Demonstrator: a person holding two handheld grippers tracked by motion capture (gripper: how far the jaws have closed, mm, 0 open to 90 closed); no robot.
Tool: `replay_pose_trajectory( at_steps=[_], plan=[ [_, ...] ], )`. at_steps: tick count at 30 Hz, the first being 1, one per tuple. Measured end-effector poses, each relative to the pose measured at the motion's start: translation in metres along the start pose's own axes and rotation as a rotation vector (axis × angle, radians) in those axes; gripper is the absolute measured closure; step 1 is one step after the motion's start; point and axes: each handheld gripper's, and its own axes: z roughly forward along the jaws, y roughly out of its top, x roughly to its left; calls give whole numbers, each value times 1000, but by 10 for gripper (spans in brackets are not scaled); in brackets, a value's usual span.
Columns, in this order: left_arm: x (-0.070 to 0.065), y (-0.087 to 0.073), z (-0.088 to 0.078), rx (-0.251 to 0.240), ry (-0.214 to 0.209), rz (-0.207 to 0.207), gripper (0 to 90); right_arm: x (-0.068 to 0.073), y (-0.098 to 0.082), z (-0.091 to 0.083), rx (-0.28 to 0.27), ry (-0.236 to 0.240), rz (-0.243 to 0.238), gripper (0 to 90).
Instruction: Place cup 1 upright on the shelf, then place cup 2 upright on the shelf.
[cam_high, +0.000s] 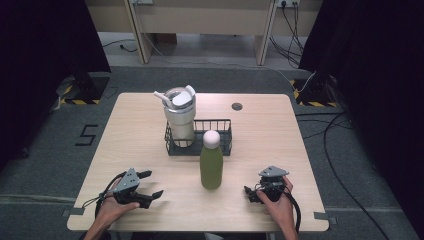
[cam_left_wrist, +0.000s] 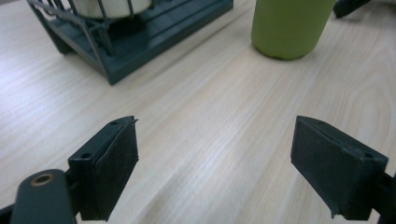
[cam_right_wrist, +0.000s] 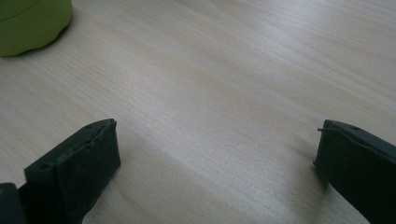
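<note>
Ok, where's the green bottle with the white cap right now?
In the high view, the green bottle with the white cap stands upright mid-table, just in front of the dark wire basket, between the two tongs.

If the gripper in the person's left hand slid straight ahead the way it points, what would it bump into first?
Probably the green bottle, though depth is hard to judge. The left gripper, jaws open, looks across bare table; the dark wire basket sits off to one side.
</note>
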Motion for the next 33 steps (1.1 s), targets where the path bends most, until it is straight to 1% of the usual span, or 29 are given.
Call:
replay_pose_trajectory(
  at_steps=[3,7,9,11,14,15,16,24,25,26,27,28,29,30,32,33],
  plan=[
    [-3,-2,0,45,12,9,147,0,0,0,0,0,0,3],
    [-5,-4,1,91,8,20,148,0,0,0,0,0,0,3],
    [-6,-4,2,131,12,22,148,0,0,0,0,0,0,3],
    [-7,-5,4,181,30,33,148,0,0,0,0,0,0,3],
    [-6,-5,3,188,17,4,144,0,0,0,0,0,1,3],
    [-4,-6,3,197,2,-22,144,0,0,0,0,0,1,3],
    [-3,-6,3,202,-8,-37,144,0,0,0,0,0,1,3],
    [-3,-6,3,202,-9,-39,144,1,-1,-2,-1,-7,2,16],
    [-3,-6,3,202,-9,-39,144,2,-1,-2,-5,-9,5,55],
    [-3,-6,3,202,-8,-39,144,3,-1,-4,-13,-8,6,126],
    [-3,-6,3,202,-8,-39,144,4,-1,-5,-32,-4,-3,220],
    [-3,-6,3,202,-7,-40,144,4,0,-7,-36,4,-9,208],
    [-3,-6,3,202,-7,-40,144,5,0,-7,-39,8,-10,140],
    [-3,-6,3,202,-6,-40,144,6,0,-8,-43,14,-8,115],
    [-3,-6,3,202,-5,-41,144,8,1,-9,-59,20,-16,200],
    [-3,-6,3,202,-3,-40,144,10,2,-11,-72,16,-15,180]
  ],
)
